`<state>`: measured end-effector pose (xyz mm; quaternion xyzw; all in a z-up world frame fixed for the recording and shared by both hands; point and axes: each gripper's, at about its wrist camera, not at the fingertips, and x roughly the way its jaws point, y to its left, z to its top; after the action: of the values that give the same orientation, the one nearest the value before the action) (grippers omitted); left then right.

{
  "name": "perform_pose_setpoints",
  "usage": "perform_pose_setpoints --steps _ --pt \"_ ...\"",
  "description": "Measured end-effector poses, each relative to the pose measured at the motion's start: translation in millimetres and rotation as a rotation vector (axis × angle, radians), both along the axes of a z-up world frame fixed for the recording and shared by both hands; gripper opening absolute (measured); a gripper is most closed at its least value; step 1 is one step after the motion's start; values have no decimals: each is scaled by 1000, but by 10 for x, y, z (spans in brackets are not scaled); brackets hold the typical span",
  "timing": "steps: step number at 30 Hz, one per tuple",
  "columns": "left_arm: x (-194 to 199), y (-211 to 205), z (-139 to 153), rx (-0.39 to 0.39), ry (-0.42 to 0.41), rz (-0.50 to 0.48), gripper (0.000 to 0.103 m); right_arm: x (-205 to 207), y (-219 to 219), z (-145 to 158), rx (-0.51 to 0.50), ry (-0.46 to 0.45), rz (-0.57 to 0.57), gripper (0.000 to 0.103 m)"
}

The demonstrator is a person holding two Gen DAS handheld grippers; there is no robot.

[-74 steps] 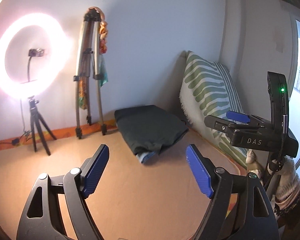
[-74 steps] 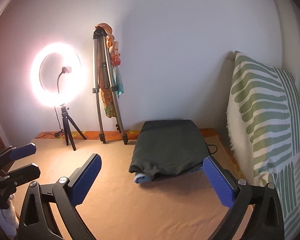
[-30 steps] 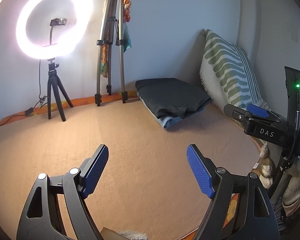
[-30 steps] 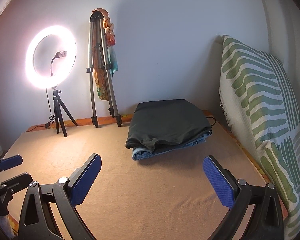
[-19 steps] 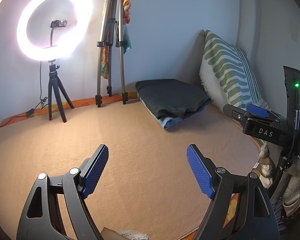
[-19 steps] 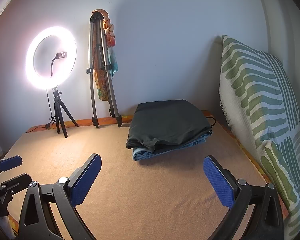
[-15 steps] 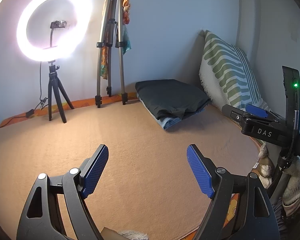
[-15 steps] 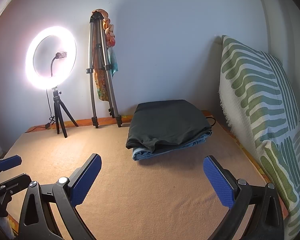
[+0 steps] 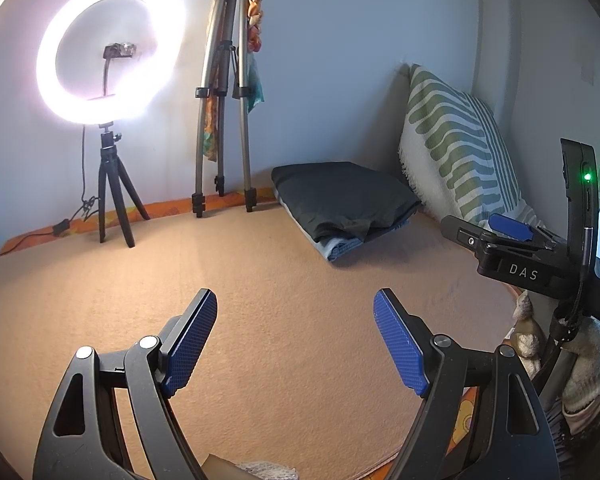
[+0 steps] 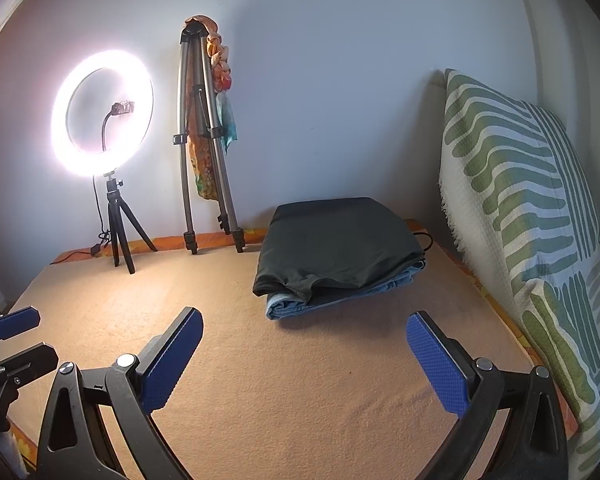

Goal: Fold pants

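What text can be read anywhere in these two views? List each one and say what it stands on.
"DAS": white letters on the side of the black body of the right gripper, seen at the right of the left wrist view.

No other text is readable: the dark folded pants, the green-striped cushion, the glowing ring light and the grey tripod carry none.

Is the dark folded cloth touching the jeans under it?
Touching. The right wrist view shows the dark folded cloth lying directly on the jeans, its front edge drooping over them with no gap.
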<state>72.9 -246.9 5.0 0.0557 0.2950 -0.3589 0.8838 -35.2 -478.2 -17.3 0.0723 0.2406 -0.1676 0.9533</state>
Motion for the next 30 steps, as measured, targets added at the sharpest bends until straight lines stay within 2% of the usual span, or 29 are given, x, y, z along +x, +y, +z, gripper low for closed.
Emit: perform_pose_setpoints --steps 30 --pt "-16 14 18 -8 3 11 81 16 76 -31 -9 8 19 103"
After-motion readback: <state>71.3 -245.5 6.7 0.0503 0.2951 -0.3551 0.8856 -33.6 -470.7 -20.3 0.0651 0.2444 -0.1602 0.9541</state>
